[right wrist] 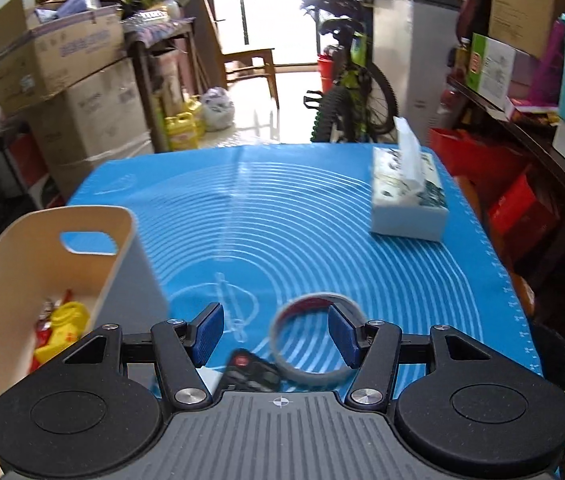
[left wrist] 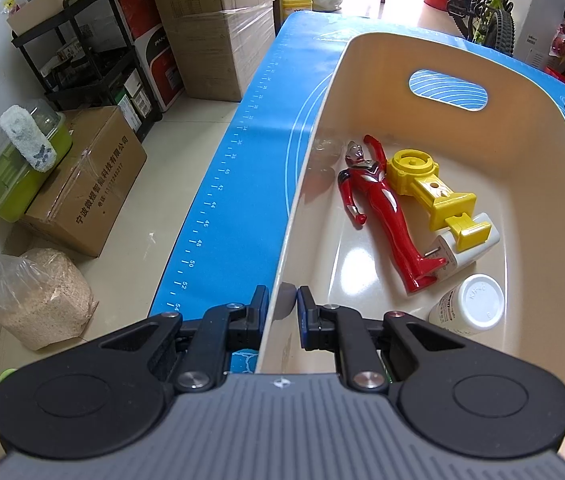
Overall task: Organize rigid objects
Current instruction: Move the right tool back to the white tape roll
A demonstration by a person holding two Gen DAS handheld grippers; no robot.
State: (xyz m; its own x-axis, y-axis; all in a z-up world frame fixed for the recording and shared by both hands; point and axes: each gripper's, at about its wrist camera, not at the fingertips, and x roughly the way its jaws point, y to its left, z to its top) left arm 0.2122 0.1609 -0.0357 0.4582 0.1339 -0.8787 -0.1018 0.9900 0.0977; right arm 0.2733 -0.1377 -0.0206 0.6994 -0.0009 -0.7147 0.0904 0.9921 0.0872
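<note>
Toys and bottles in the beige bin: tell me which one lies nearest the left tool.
The white round-capped plastic bottle, in the beige plastic bin. It sits closer to the left tool than the red figure, yellow toy or other white bottle.

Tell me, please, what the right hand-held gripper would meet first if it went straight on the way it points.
Probably the grey ring lying on the blue mat, just ahead of the right hand-held gripper; depth is unclear.
</note>
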